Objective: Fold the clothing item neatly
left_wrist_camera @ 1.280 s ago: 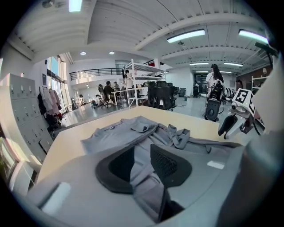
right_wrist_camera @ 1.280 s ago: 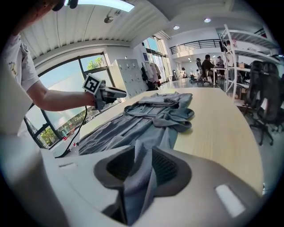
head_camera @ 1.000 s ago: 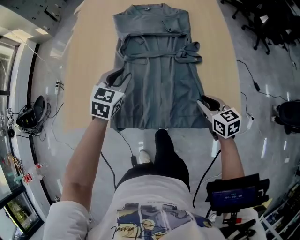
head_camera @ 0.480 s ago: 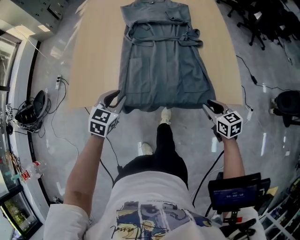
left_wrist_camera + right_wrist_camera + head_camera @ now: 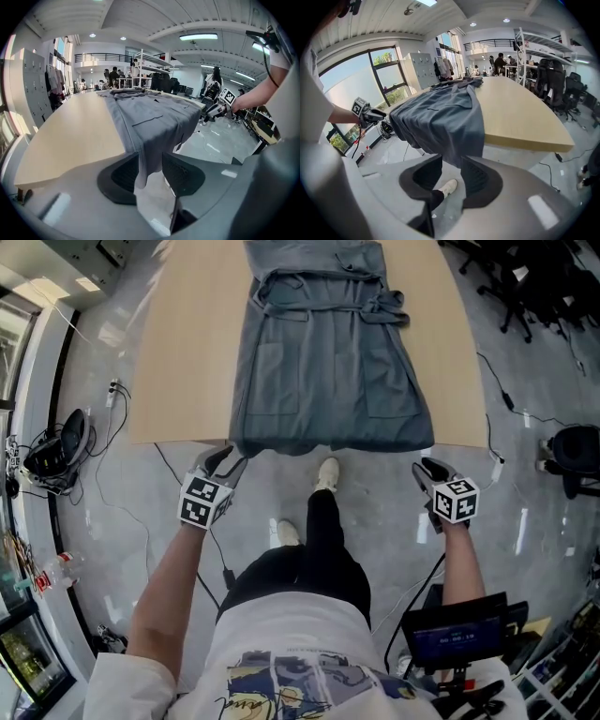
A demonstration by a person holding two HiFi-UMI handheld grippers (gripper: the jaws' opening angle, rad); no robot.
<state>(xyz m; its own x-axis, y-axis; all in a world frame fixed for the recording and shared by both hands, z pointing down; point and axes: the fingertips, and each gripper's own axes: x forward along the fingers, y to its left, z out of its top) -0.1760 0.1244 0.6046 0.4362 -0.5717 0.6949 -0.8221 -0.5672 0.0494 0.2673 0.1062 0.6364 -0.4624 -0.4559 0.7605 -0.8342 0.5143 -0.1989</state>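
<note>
— Where is the dress (image 5: pixel 328 362)?
— Flat on the worktop (image 5: pixel 187 352). Its bottom edge hangs over the near side.
— And the jaws?
— The left gripper (image 5: pixel 226 458) has just been opening its jaws. One corner hangs loose between them. The right gripper (image 5: pixel 427 469) pinches the other corner.

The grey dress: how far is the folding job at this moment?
Done: the dress lies spread flat on the table, hem over the near edge. In hand: hem corners sit between both grippers' jaws; the left gripper has just been opening its jaws, the right gripper has an unclear hold. Left: every fold.
</note>
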